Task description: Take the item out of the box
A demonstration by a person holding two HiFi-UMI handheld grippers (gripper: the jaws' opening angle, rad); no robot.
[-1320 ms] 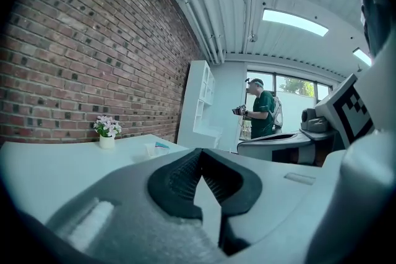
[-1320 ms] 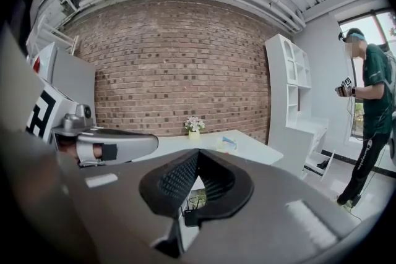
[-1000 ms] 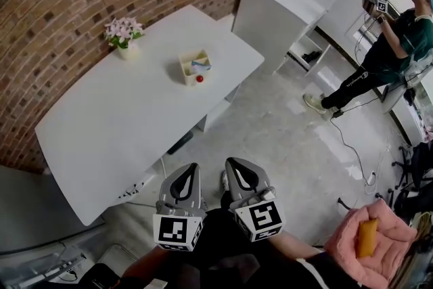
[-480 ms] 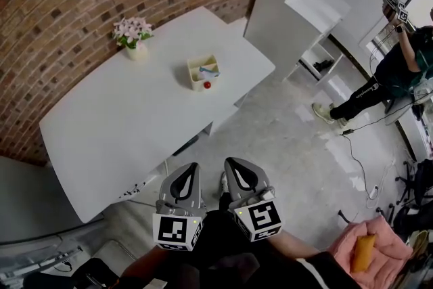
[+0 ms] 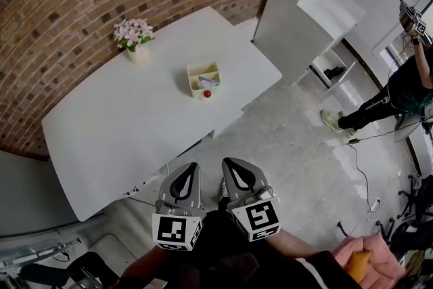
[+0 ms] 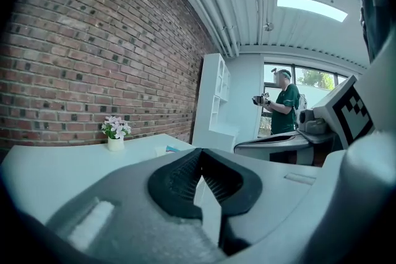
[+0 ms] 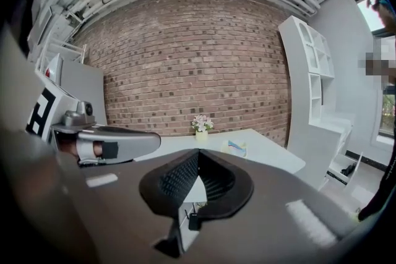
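Box (image 5: 194, 70) — blue item (image 5: 210, 80) inside, red ball (image 5: 207, 94) at its edge.

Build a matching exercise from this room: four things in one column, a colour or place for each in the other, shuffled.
Things:
1 flowers
2 box
3 ball
4 cushion

Descriptions:
a red
b pink, off the table
c in a pot near the brick wall
d cream, mid-table

Pairs: 1-c, 2-d, 3-a, 4-b
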